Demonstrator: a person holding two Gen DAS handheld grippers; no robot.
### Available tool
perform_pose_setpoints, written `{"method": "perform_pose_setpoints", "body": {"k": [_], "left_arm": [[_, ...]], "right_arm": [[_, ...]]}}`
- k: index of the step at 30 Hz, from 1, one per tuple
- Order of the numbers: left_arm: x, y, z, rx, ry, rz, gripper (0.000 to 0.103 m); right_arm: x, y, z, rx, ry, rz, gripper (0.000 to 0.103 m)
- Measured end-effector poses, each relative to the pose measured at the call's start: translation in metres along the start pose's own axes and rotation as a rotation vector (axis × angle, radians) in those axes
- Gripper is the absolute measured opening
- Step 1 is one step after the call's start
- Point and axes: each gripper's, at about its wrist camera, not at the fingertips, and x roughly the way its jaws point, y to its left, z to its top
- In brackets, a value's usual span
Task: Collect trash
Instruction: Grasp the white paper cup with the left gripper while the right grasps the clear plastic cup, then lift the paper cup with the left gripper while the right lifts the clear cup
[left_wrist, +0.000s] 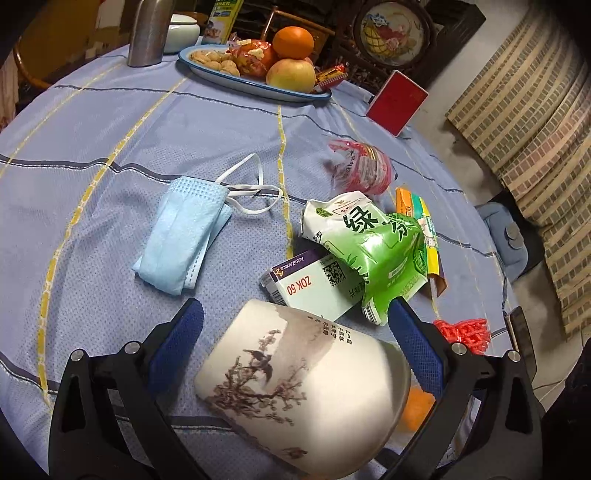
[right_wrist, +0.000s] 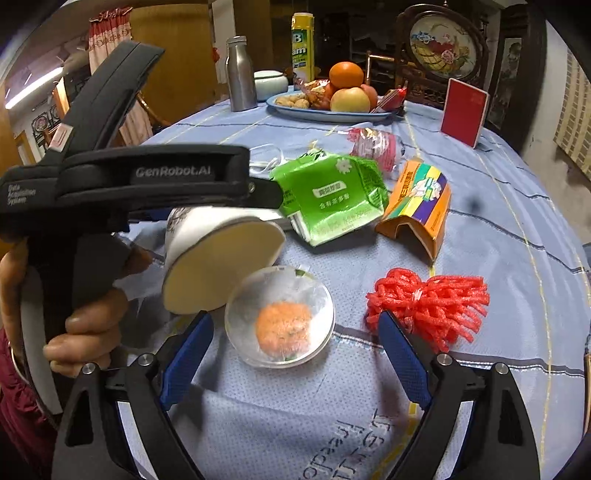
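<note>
My left gripper (left_wrist: 295, 314) holds a white paper cup (left_wrist: 303, 391) printed with an ink bird on a branch, tilted above the table; the cup's base also shows in the right wrist view (right_wrist: 218, 262). Trash lies on the blue tablecloth: a blue face mask (left_wrist: 184, 236), a crushed green carton (left_wrist: 373, 240), a white medicine box (left_wrist: 314, 284), an orange carton (right_wrist: 421, 203), a red plastic wrapper (left_wrist: 362, 166), red foam netting (right_wrist: 432, 306). My right gripper (right_wrist: 295, 328) is open around a clear plastic lid (right_wrist: 280, 317) with orange material in it.
A fruit plate (left_wrist: 229, 79) with an orange and an apple stands at the back, beside a steel bottle (left_wrist: 147, 33) and a white jar. A red card box (left_wrist: 397, 101) stands near the right table edge. A striped cushion (left_wrist: 532, 122) lies beyond it.
</note>
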Motion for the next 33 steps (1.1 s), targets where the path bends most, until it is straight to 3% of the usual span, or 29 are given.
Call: {"method": "perform_pose_setpoints", "body": {"k": [1,3,7,14,17,21,27,33], "left_arm": [[0.000,0.000,0.000,0.003,0.001,0.003,0.096],[0.000,0.000,0.000,0.005,0.002,0.003,0.096],[0.000,-0.001,-0.002,0.008,0.003,0.004,0.096],[-0.005,-0.007,-0.011,0.036,0.010,-0.033,0.096],[-0.018,-0.004,-0.022,0.024,-0.004,-0.001,0.096],[-0.037,-0.010,-0.041,0.080,-0.034,0.062,0.096],[-0.064,-0.030,-0.068,0.248,-0.086,0.121,0.096],[-0.082,-0.036,-0.078,0.219,-0.104,0.085,0.096]], "right_arm": [[0.002,-0.001,0.000,0.002,0.003,0.012,0.061],[0.000,-0.006,-0.004,0.031,-0.004,0.024,0.055],[-0.024,-0.034,-0.024,0.123,-0.062,-0.002,0.055],[-0.058,-0.096,-0.060,0.267,-0.071,-0.086,0.055],[-0.057,-0.110,-0.066,0.302,-0.068,-0.091,0.055],[-0.051,-0.118,-0.068,0.313,-0.073,-0.080,0.056],[-0.047,-0.119,-0.069,0.318,-0.077,-0.071,0.056],[-0.048,-0.118,-0.072,0.306,-0.081,-0.079,0.058]]}}
